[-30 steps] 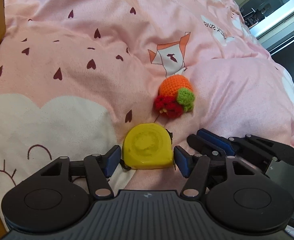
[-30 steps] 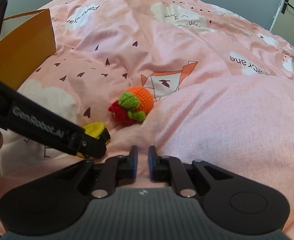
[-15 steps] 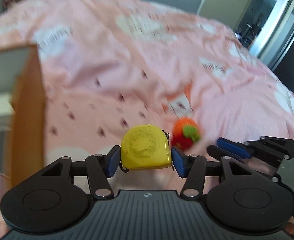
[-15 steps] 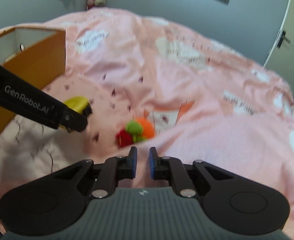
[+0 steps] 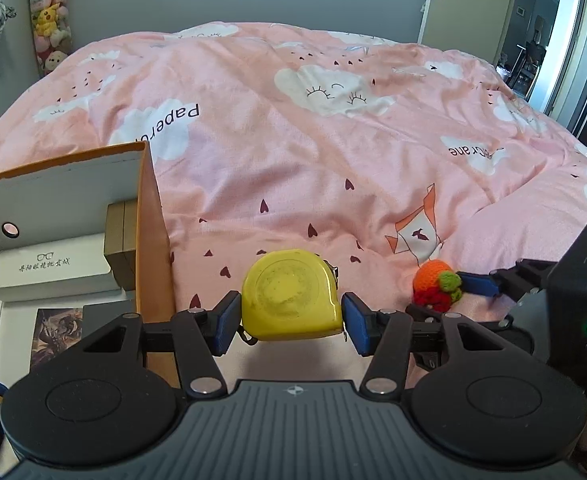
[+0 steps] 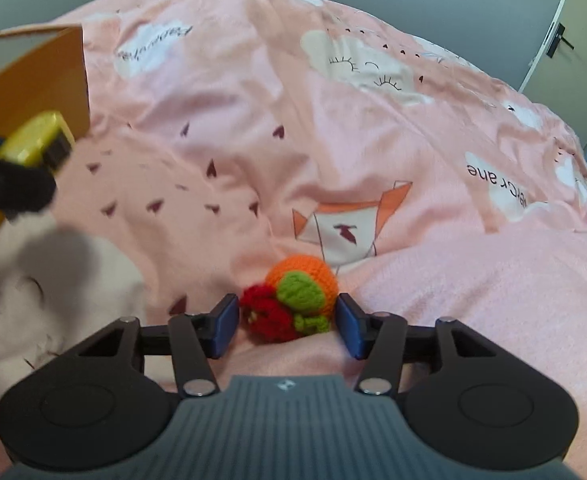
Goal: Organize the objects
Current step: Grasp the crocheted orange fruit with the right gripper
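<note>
I have the left gripper pinching the yellow tape measure by its two flat edges, lifted clear of the pink duvet, with the open orange box at about nine o'clock from it in the left wrist view. The risk I see there is the hold itself: the pads meet only the lower part of a smooth, rounded plastic case, so a quick swing toward the box could let it pivot or slide out and drop onto the bedding short of the wall. The box already holds a white glasses case and a brown carton, so I judge the free floor is limited and a careless release could leave the tape perched on top of them. My right gripper has its jaws opening, spread to either side of the crocheted orange toy, which lies on the duvet at twelve o'clock just ahead of the fingers; the pads do not press it yet. That toy is soft and lumpy, sitting in a fold, so closing may catch duvet fabric with it or squeeze only the red tuft and let it pop free. The two grippers also work close together, and I could knock one against the other.
</note>
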Tool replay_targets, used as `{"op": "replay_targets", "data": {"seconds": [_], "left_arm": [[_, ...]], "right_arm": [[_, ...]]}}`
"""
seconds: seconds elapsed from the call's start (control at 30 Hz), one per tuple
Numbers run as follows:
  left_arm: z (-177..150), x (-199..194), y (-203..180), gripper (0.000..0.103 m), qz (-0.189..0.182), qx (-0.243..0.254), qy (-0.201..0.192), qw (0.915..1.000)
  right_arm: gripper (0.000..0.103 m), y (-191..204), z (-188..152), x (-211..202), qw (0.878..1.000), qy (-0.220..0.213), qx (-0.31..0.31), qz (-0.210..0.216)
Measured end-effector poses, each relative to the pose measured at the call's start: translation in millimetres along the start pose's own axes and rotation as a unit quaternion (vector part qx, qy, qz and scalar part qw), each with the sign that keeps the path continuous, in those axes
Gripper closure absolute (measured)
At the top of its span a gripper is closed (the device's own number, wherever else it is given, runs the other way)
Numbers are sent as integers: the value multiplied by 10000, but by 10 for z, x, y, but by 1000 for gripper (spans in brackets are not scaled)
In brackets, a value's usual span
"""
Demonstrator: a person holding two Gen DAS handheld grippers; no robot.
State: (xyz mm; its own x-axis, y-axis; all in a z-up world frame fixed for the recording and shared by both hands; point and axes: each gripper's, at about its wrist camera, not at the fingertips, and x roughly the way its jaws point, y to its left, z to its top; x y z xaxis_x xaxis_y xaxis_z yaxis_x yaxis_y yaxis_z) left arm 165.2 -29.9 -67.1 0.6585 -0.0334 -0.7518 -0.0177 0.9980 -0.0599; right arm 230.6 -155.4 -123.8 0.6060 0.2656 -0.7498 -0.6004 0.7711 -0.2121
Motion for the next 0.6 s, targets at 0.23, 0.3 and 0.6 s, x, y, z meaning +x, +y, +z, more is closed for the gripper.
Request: {"op": "replay_targets", "data": {"seconds": [0.23,0.3,0.6], "left_arm": [[-40,-2,71,40,-130,-16,-91,9999],[-37,-29,86,40,-144,-34,-139,9998],[-3,-201,142,40,-274,-45,-349,9990]], "right_arm": [[49,25,-71,166,9991,125,-66,-407],[49,55,-73,182,9986,149,-159,-473],[54,50,-48,-14,9991,-129,-45,-407]]}}
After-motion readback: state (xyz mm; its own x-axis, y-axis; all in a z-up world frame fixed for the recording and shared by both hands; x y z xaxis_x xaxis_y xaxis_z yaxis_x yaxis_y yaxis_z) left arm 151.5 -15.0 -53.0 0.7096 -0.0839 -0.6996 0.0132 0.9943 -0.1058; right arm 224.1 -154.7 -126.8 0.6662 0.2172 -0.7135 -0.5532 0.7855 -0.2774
